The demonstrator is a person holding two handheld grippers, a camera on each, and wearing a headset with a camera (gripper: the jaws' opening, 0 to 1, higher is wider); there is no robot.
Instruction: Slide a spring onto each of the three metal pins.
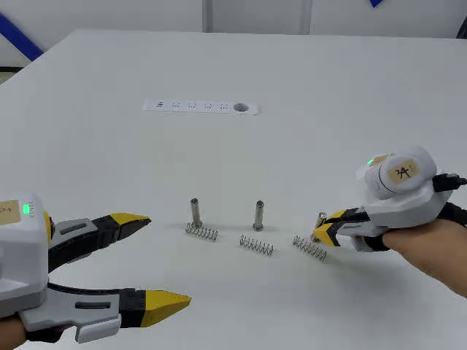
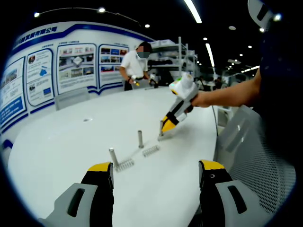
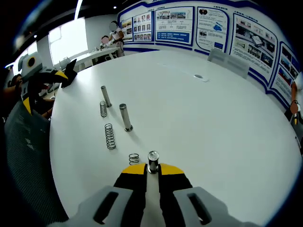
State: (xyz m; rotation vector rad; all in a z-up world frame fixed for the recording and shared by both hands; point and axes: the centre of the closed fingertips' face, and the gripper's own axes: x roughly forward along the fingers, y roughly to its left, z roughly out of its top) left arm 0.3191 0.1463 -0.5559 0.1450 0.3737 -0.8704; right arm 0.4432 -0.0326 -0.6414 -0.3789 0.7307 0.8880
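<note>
On the white tabletop (image 1: 109,160), the left pin (image 1: 195,211), a short silver metal cylinder with a wider foot, stands upright and bare. The left spring (image 1: 201,232), a small coil of grey wire, lies on its side just in front of the pin's base.

Beside them, the matching middle pin (image 1: 258,215) also stands upright and bare. The middle spring (image 1: 256,245) lies flat on the surface just in front of it.

The right pin (image 1: 319,221) sits between the yellow tips of the right gripper (image 1: 322,232), a white-and-black hand-held tool that reaches in from the right edge in a person's hand. In the right gripper view the two jaws are drawn together on either side of that pin, with its rounded head showing between the tips. The right spring (image 3: 134,159) lies on the table just beside the jaw tips, threaded on nothing.

The left gripper (image 1: 169,258), of the same white, black and yellow make, sits at the lower left of the head view, well apart from the pins. Its jaws are spread wide and hold nothing. In the left gripper view both yellow tips frame the row of pins from a distance.

Farther back, a white socket strip (image 1: 201,106) is set flush into the table. A person (image 2: 135,66) in a white shirt stands beyond the table's far edge.
</note>
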